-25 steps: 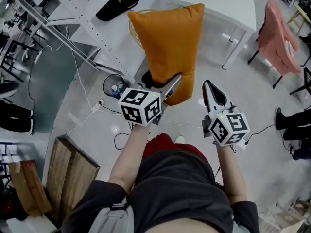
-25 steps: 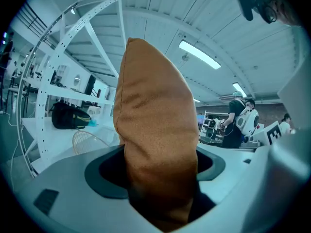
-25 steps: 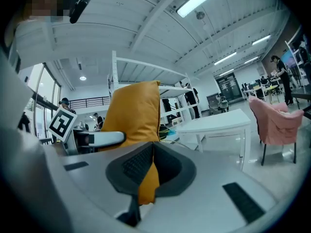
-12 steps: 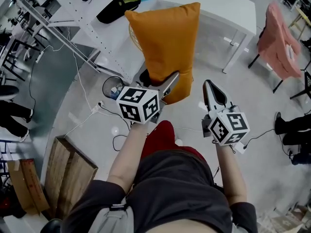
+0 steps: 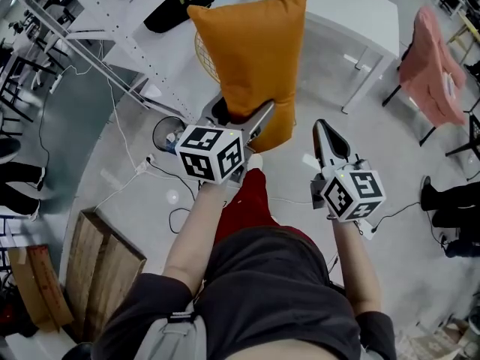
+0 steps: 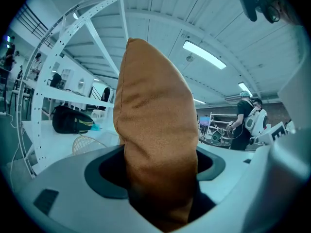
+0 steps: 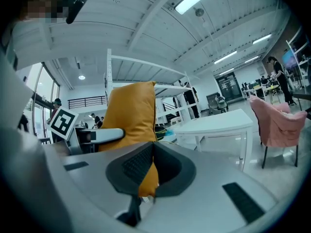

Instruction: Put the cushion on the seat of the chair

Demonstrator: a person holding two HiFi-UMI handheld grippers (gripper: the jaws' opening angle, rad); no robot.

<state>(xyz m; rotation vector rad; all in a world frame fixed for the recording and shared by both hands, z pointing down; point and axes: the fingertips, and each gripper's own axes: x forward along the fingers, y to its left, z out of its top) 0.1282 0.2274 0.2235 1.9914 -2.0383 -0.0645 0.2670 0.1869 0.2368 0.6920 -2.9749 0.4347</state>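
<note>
Since the earlier frame the orange fabric cushion point(image 5: 251, 58) and the left gripper point(image 5: 240, 118) sit higher and a bit further left in the head view. The floor scene has slid underneath, and the person's red-clad leg point(image 5: 247, 201) reaches further forward. The right gripper point(image 5: 322, 130) keeps about the same spot in the frame.

The left gripper's jaws stand wide and are clamped on the cushion's lower end. In the left gripper view the orange fabric fills the gap between the pads. The cushion stands upright in the air in front of the person, long side vertical, over the grey floor. It is not on any seat.

The right gripper's jaws meet at the tips and hold nothing. It is just to the right of the cushion's lower corner, not touching it. The orange seen past its jaws in the right gripper view is the cushion beyond them.

A chair draped in pink fabric point(image 5: 431, 66) stands well apart at the right edge. A white rectangular table point(image 5: 352, 6) is behind the cushion, with a black bag point(image 5: 176, 2) on a white surface to the upper left. A yellow wire basket point(image 5: 201, 51) peeks out at the cushion's left edge. A round dark bin point(image 5: 166, 133) is on the floor near the left gripper's marker cube point(image 5: 211, 152). Wooden boards point(image 5: 101, 268) lie at the lower left.
</note>
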